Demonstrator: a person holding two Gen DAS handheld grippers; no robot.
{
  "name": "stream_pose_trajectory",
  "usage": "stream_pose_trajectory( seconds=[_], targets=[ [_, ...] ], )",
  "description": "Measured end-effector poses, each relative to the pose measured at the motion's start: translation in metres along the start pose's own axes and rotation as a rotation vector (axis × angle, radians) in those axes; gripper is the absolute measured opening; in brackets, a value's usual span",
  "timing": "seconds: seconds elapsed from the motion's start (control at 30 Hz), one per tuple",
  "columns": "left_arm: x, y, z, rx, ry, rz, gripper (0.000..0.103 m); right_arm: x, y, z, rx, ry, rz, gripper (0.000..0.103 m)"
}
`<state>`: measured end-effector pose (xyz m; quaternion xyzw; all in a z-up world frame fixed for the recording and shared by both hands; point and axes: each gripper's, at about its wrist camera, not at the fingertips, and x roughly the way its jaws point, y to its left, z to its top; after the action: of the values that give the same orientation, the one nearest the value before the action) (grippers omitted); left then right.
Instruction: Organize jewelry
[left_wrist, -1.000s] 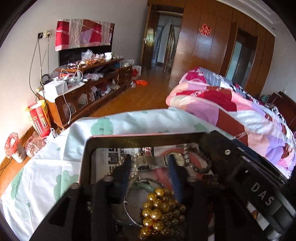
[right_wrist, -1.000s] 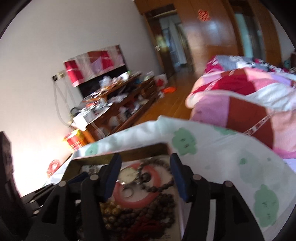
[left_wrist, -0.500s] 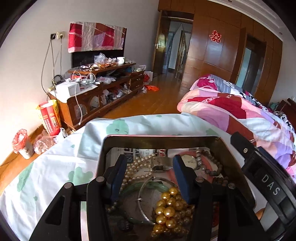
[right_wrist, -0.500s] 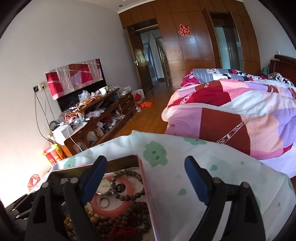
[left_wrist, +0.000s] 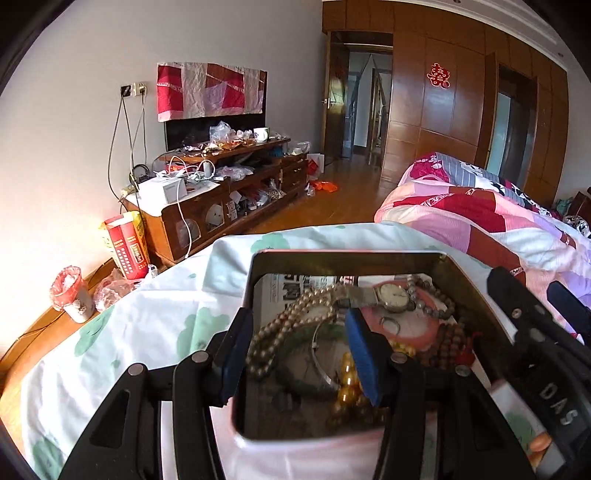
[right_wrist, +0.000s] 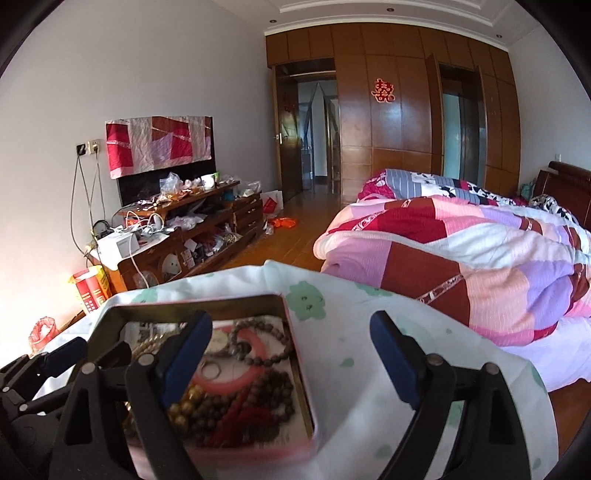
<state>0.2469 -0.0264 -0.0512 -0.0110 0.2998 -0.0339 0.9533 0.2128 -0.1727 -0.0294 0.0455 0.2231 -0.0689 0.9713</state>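
A wide quilt (right_wrist: 461, 254) in pink, red and lilac patches covers the bed on the right of the room, and a cluttered wooden cabinet (right_wrist: 192, 236) runs along the left wall. Nearer the cameras, a pale cloth (right_wrist: 354, 332) printed with green shapes is spread over a surface, and on it sits an open metal tin (left_wrist: 255, 280) that holds the jewelry. The left gripper (left_wrist: 299, 354) hangs over the near left part of the tin with its blue-padded jaws moderately parted and nothing between them; its left jaw sits over the tin's left wall and its right jaw is above the pile inside. The right gripper (right_wrist: 291, 360) has its jaws spread wide and empty, straddling the tin's right wall, the left jaw over the jewelry and the right jaw over bare cloth. Inside the tin, a pearl necklace (left_wrist: 284, 325) lies at the left, with a green bangle (left_wrist: 299, 373) curving below it. Brown bead strands (right_wrist: 258, 395) pile up toward the right, gold beads (left_wrist: 347, 391) sit at the near middle, a watch (left_wrist: 393, 295) lies at the far side, and a small ring (left_wrist: 389, 325) rests just below it.
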Motion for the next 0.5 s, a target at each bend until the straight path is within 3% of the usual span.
stream_pose_trajectory(
  seconds=[0.33,0.5],
  targets=[
    [-0.041,0.007,-0.023,-0.026,-0.056,0.023,0.053,-0.051,-0.018,-0.016,0.073,-0.063,0.036,0.09],
    [-0.064,0.01,-0.031,-0.04,-0.148,0.032,0.054,-0.073,-0.021,-0.02,0.097,-0.13,0.051,0.094]
  ],
)
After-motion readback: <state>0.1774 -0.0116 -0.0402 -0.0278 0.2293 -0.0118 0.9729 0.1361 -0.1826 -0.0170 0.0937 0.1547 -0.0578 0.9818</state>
